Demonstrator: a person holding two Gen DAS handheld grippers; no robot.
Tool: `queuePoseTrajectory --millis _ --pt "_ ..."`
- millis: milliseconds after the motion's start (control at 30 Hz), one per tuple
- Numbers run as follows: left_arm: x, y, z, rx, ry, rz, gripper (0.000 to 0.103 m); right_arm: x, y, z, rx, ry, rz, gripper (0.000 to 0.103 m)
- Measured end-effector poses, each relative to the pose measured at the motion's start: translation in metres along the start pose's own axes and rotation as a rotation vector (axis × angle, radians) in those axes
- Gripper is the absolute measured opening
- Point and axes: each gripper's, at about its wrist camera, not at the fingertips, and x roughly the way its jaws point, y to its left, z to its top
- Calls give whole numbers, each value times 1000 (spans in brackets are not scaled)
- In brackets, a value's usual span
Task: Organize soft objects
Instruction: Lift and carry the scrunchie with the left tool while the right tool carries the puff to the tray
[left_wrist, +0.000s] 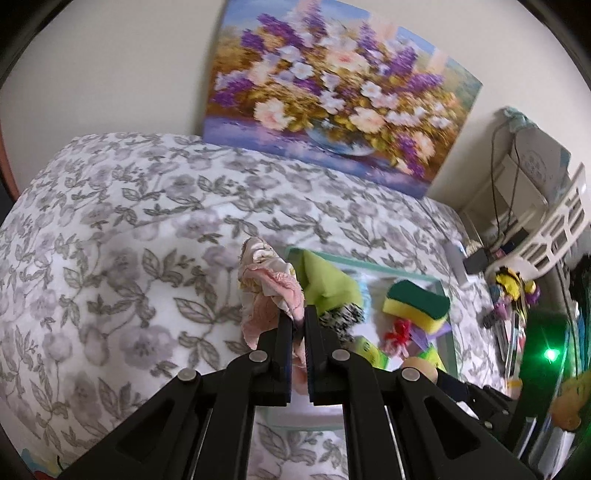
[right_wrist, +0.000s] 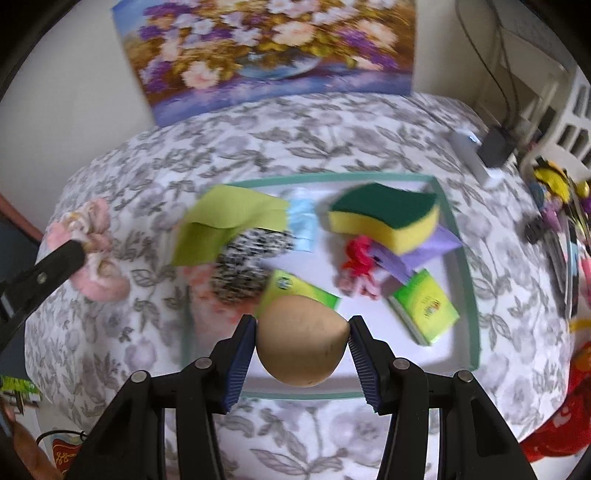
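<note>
My left gripper (left_wrist: 298, 314) is shut on a pink frilly cloth (left_wrist: 267, 284) and holds it above the floral bedspread, left of the tray; the cloth also shows in the right wrist view (right_wrist: 92, 251). My right gripper (right_wrist: 302, 325) is shut on a beige egg-shaped sponge (right_wrist: 301, 339) above the near edge of a white tray with a green rim (right_wrist: 474, 295). The tray holds a yellow-green scrub sponge (right_wrist: 384, 218), a green cloth (right_wrist: 229, 225), a black-and-white cloth (right_wrist: 247, 266), a red bow (right_wrist: 356, 258), purple sheets (right_wrist: 424, 247) and green packets (right_wrist: 424, 310).
A flower painting (left_wrist: 332, 92) leans on the wall behind the bed. A white basket (left_wrist: 554, 221), cables, a black box (right_wrist: 496, 147) and small toys (right_wrist: 554, 184) crowd the right side. Red fabric (right_wrist: 569, 406) lies at the lower right.
</note>
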Motion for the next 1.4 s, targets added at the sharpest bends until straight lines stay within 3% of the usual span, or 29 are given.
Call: queuePoseTrajectory --millis 367,700,1300,1400 --pt "29 -54 -27 157 113 50 6 11 -41 0 65 55 -44 54" --pt "39 -86 -44 243 136 81 6 12 -66 -1 101 67 -62 54" --pt "53 -86 -46 267 155 131 7 16 -66 -1 98 81 -54 54" --pt "56 -86 -46 266 161 130 17 16 -65 -1 93 80 -51 55"
